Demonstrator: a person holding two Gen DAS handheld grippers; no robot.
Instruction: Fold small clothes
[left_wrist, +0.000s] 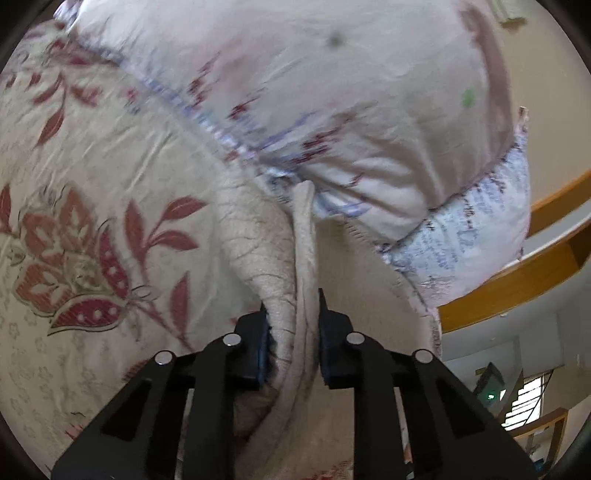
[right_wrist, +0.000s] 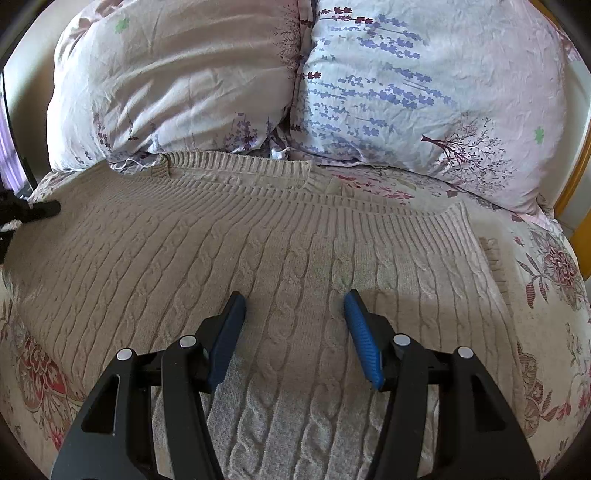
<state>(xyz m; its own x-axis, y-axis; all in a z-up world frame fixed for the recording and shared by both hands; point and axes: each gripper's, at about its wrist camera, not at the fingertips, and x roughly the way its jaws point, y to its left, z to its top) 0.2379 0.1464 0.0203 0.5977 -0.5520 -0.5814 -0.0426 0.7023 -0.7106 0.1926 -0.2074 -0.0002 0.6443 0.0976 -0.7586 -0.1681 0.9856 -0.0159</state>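
A beige cable-knit sweater (right_wrist: 258, 251) lies spread flat on the bed, its ribbed edge toward the pillows. My right gripper (right_wrist: 294, 299) is open and empty, its blue pads (right_wrist: 364, 339) just above the middle of the knit. My left gripper (left_wrist: 291, 314) is shut on a bunched fold of the sweater (left_wrist: 273, 258) and holds it lifted off the bedspread. The tip of the left gripper (right_wrist: 40, 209) shows at the sweater's left edge in the right wrist view.
Two floral pillows (right_wrist: 177, 81) (right_wrist: 424, 85) lie against the far edge of the sweater. The floral bedspread (left_wrist: 81, 177) surrounds it. A wooden bed frame (left_wrist: 517, 288) runs on the right, and a dark screen (right_wrist: 11, 147) stands at the far left.
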